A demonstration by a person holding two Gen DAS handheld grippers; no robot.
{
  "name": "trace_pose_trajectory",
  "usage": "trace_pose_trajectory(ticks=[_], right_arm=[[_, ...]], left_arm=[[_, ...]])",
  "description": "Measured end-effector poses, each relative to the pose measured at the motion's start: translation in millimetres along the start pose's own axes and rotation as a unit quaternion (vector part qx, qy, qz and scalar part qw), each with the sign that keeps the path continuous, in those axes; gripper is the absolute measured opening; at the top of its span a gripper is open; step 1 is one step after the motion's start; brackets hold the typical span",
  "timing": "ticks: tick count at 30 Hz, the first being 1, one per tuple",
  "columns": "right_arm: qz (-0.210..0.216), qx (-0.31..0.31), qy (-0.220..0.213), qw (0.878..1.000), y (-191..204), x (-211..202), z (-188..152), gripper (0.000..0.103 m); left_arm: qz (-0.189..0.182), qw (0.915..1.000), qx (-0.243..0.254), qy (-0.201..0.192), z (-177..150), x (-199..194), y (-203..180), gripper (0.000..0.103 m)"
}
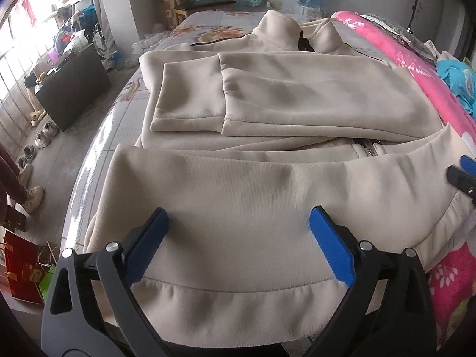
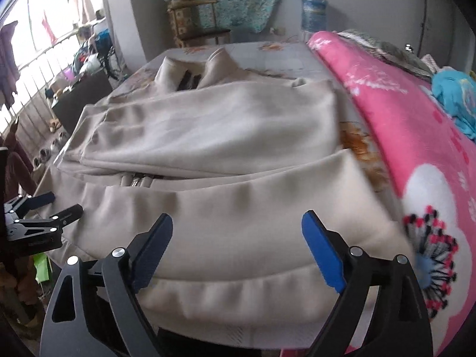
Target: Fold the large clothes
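Note:
A beige zip-up jacket (image 1: 267, 98) lies on the bed with its collar at the far end and both sleeves folded across its chest. Its bottom part (image 1: 253, 208) is folded up toward the sleeves, and the ribbed hem runs along the near edge. My left gripper (image 1: 239, 220) hangs open just above that folded part, nothing between its blue pads. The right wrist view shows the same jacket (image 2: 223, 125). My right gripper (image 2: 238, 223) stands open over the folded part's right side, gripping nothing. The right gripper (image 1: 462, 172) shows at the left view's edge, the left gripper (image 2: 50, 205) at the right view's edge.
The bed has a floral sheet (image 1: 125, 113). A pink flowered blanket (image 2: 416, 148) lies along its right side with blue cloth (image 1: 458, 83) on it. On the floor at left are shoes (image 1: 41, 136), a dark cabinet (image 1: 74, 89) and a red bag (image 1: 20, 270). A chair (image 1: 205, 3) stands beyond the bed.

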State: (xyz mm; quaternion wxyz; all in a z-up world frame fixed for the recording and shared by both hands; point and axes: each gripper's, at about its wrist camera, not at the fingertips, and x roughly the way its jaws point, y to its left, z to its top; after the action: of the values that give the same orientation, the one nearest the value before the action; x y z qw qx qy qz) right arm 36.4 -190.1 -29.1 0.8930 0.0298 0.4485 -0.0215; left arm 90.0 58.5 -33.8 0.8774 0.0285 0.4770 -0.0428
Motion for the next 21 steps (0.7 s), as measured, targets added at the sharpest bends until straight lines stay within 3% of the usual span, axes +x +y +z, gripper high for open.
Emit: trace_pose_trajectory(ticks=[2, 4, 9, 21], right_arm=[[-0.022, -0.009, 0.041, 0.999, 6.3, 22.9, -3.8, 0.094], [-0.04, -0.026, 0.024, 0.999, 13.3, 20.8, -5.1, 0.097], [-0.023, -0.01, 0.04, 0.999, 7.1, 20.0, -3.9, 0.097], [-0.03, -0.006, 0.045, 0.999, 7.2, 20.4, -4.1, 0.097]], left_arm=[[0.0, 1.0, 0.0, -0.001, 0.1, 0.7, 0.0, 0.094], [0.001, 1.0, -0.001, -0.001, 0.1, 1.0, -0.8, 0.094], [0.0, 1.0, -0.001, -0.004, 0.0, 1.6, 0.7, 0.095], [-0.001, 1.0, -0.002, -0.007, -0.3, 2.0, 1.8, 0.095]])
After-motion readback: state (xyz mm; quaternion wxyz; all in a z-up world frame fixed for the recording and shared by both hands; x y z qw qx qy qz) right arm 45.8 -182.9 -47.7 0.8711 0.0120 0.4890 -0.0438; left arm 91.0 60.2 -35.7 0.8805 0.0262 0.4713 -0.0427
